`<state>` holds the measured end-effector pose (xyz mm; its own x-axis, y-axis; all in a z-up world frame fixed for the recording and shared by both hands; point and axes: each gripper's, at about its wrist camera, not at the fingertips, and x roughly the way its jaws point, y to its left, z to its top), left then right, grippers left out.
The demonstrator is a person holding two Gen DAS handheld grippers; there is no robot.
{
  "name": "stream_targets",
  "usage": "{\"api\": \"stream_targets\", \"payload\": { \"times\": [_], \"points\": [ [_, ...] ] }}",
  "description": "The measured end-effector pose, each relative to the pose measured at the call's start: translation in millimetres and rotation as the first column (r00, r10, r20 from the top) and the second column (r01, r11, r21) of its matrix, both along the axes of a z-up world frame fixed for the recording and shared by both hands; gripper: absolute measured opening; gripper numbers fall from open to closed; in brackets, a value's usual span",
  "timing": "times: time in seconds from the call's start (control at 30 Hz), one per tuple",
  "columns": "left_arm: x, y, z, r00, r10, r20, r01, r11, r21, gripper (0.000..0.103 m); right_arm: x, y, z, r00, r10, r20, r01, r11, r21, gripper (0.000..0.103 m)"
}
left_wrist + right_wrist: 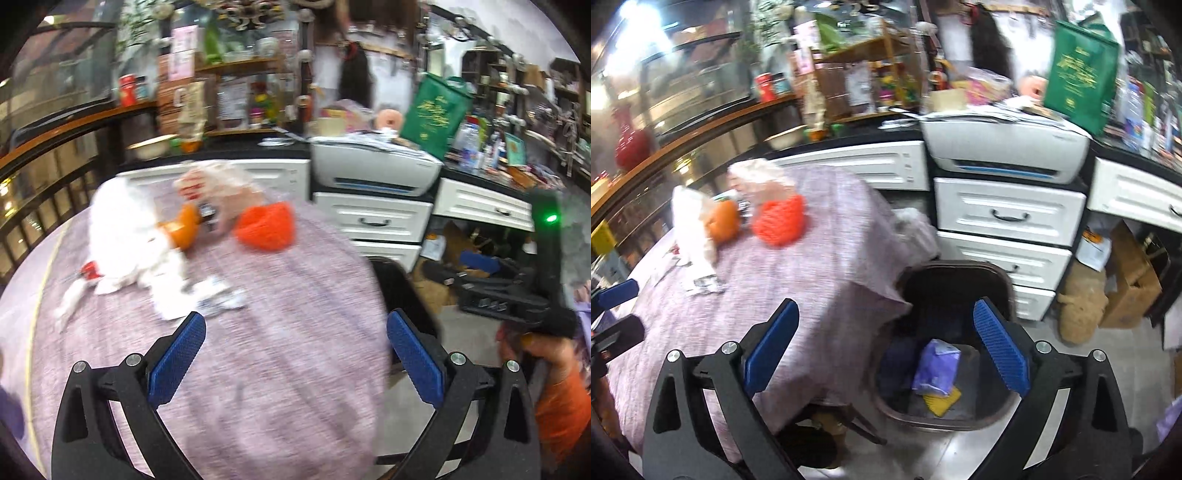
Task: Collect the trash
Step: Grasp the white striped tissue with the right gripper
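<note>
Both pairs of fingers stand wide apart with nothing between their blue ribbed pads: the right gripper point(886, 347) hangs over the bin point(945, 421) beside the table, and the left gripper point(295, 354) hangs over the table's near edge. A purple packet point(936, 369) and a yellow scrap point(942, 400) already lie on the bin's dark floor, so the step in hand looks like going back for more. The rest of the trash sits at the far side of the tablecloth point(258, 332): white crumpled paper point(125, 236), small torn wrappers point(218, 299), an orange net point(266, 229), an orange round thing point(186, 227) and a clear plastic bag point(210, 184). Doing this well probably means coming in low with the pads wide and pinching a bunched fold, since paper and film are thin, limp and likely to slip. The net is soft and open-meshed and may snag a pad. The woven pink-grey cloth drapes loosely, so a pinch set too deep could lift it too.
</note>
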<state>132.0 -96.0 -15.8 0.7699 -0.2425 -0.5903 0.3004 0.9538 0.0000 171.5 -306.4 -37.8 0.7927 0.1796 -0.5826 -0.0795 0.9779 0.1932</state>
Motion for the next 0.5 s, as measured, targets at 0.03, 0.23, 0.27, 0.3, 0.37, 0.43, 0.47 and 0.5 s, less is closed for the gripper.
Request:
{"api": "stream_targets", "payload": {
  "times": [0.03, 0.23, 0.27, 0.3, 0.37, 0.43, 0.47, 0.5],
  "points": [
    [-1, 11, -1, 1.000, 0.021, 0.001, -0.021, 1.000, 0.011, 0.097, 1, 6, 2, 1.000, 0.015, 0.001, -0.015, 1.000, 0.002, 0.094],
    [-4, 72, -8, 0.990, 0.139, -0.007, -0.138, 0.990, 0.039, 0.097, 8, 58, 14, 0.988, 0.151, 0.015, -0.151, 0.989, 0.003, 0.094],
    [-4, 81, -8, 0.988, 0.156, -0.007, -0.156, 0.987, 0.044, 0.097, 10, 67, 16, 0.984, 0.176, 0.015, -0.176, 0.984, 0.005, 0.094],
    [-3, 91, -9, 0.984, 0.178, -0.006, -0.178, 0.983, 0.053, 0.097, 12, 74, 18, 0.980, 0.197, 0.017, -0.197, 0.980, 0.005, 0.094],
    [-2, 109, -10, 0.977, 0.213, -0.009, -0.212, 0.975, 0.061, 0.097, 17, 94, 22, 0.966, 0.259, 0.020, -0.259, 0.966, -0.003, 0.094],
    [0, 127, -11, 0.969, 0.249, -0.016, -0.247, 0.967, 0.056, 0.097, 22, 112, 24, 0.951, 0.308, 0.022, -0.308, 0.951, -0.022, 0.094],
    [1, 135, -12, 0.964, 0.264, -0.023, -0.263, 0.964, 0.049, 0.097, 24, 119, 25, 0.945, 0.325, 0.022, -0.324, 0.945, -0.031, 0.094],
    [3, 143, -13, 0.960, 0.278, -0.031, -0.277, 0.960, 0.044, 0.097, 28, 130, 25, 0.936, 0.351, 0.019, -0.350, 0.936, -0.043, 0.094]
  ]
}}
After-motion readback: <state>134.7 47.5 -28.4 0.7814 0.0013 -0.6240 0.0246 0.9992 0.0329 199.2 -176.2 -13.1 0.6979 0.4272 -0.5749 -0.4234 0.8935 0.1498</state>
